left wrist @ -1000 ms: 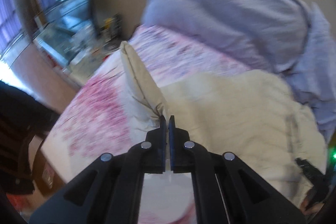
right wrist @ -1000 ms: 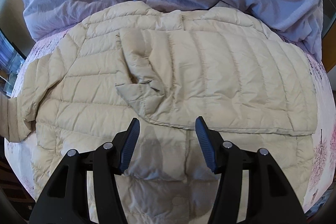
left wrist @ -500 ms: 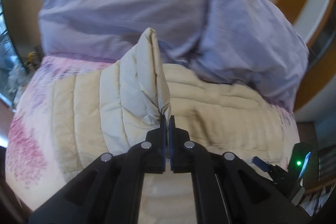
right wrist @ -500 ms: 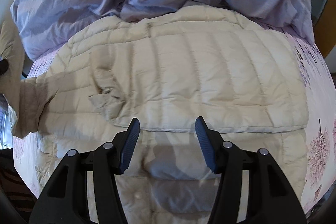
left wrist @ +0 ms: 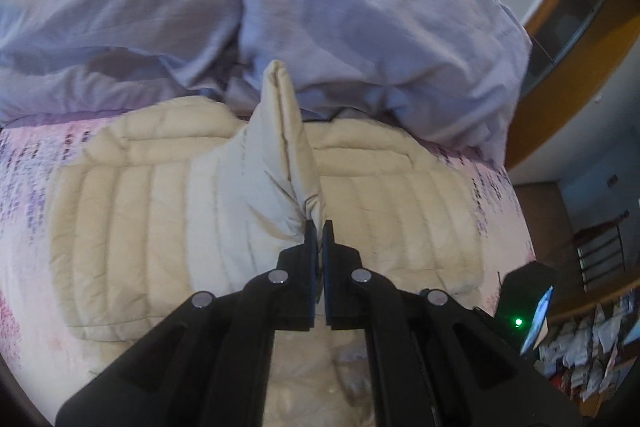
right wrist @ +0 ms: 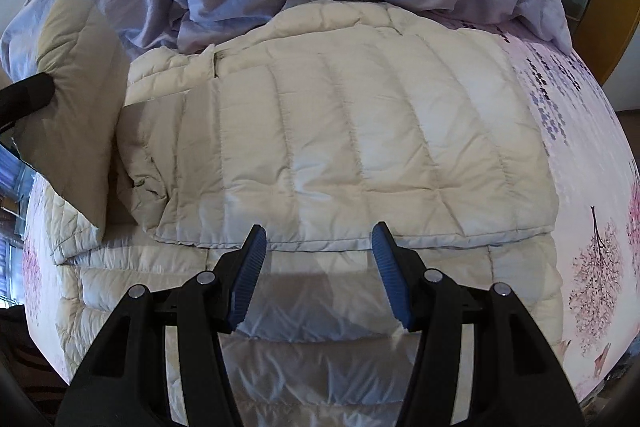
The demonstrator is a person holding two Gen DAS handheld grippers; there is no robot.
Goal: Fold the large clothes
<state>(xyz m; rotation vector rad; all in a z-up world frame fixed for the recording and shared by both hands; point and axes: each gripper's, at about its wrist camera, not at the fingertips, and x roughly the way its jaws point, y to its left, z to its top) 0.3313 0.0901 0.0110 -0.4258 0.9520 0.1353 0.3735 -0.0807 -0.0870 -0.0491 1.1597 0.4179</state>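
A cream quilted down jacket (right wrist: pixel 340 155) lies spread on the bed, its right half folded over the middle. My left gripper (left wrist: pixel 318 227) is shut on the jacket's left sleeve (left wrist: pixel 280 147), which stands up in a ridge over the jacket body (left wrist: pixel 132 227). In the right wrist view that lifted sleeve (right wrist: pixel 76 99) hangs at the far left, with the left gripper's black tip (right wrist: pixel 28 95) pinching it. My right gripper (right wrist: pixel 318 239) hovers open above the jacket's folded edge, nothing between its blue pads (right wrist: pixel 250 267).
A crumpled lilac duvet (left wrist: pixel 320 7) is heaped at the head of the bed behind the jacket. The floral pink bedsheet (right wrist: pixel 592 219) shows around the jacket. The bed's edge and room floor (left wrist: pixel 560 207) lie to the right.
My left gripper has swung the sleeve from the bed's left side across over the jacket's middle. The right gripper has drifted right along the folded edge, still open.
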